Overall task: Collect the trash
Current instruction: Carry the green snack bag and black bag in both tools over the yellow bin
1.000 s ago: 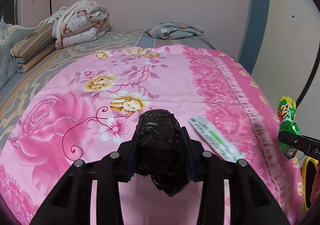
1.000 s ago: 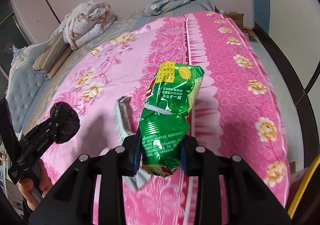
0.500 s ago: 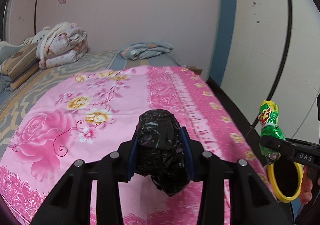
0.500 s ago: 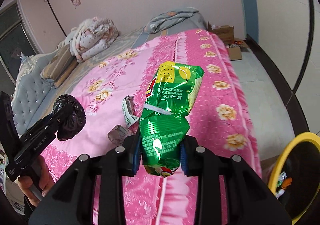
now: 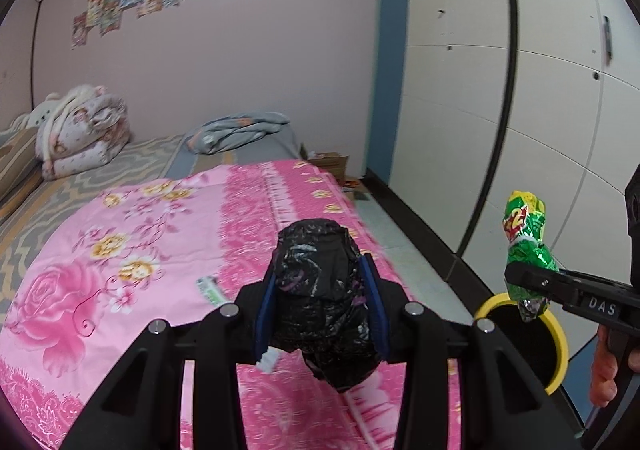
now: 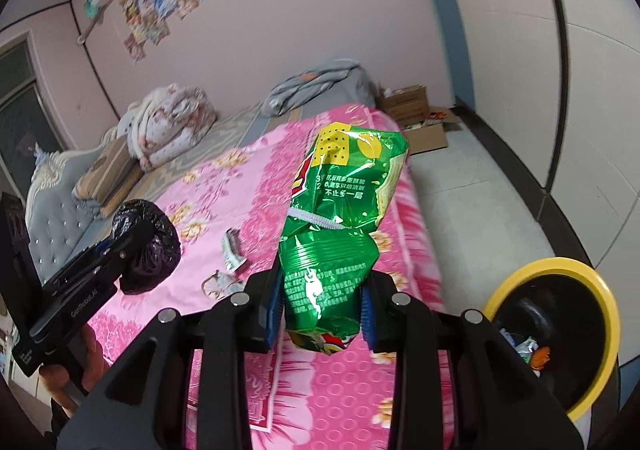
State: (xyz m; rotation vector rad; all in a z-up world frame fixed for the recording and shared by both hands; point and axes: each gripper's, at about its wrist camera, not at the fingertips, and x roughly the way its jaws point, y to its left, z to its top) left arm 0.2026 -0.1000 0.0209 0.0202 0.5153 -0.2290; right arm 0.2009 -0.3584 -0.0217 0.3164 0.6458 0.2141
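1. Trash is in both tools: the left tool (image 5: 320, 314) is clamped on a crumpled black plastic bag (image 5: 320, 290), its blue pads pressing the wad from both sides.
2. In the right wrist view the right tool (image 6: 320, 310) is clamped on a green snack bag (image 6: 340, 218), which stands upright between the pads, with its yellow top above and its lower end poking out below the fingers.
3. Both tools are held above the bed's near corner, over a pink floral bedspread (image 5: 140, 250).
4. More litter lies on the bedspread: a white-and-green wrapper (image 6: 232, 250) and, nearer the edge, a small crumpled clear wrapper (image 6: 218, 284).
5. A black bin with a yellow rim (image 6: 592, 290) stands on the floor beside the bed, to the right of the right tool; some scraps lie inside it.
6. In the left wrist view the green snack bag (image 5: 526, 246) hangs above the bin's rim (image 5: 560, 334).
7. A folded quilt (image 5: 80, 130) and a grey blanket (image 5: 240, 130) lie at the far end of the bed, with cardboard boxes (image 6: 416, 118) on the floor beyond it.
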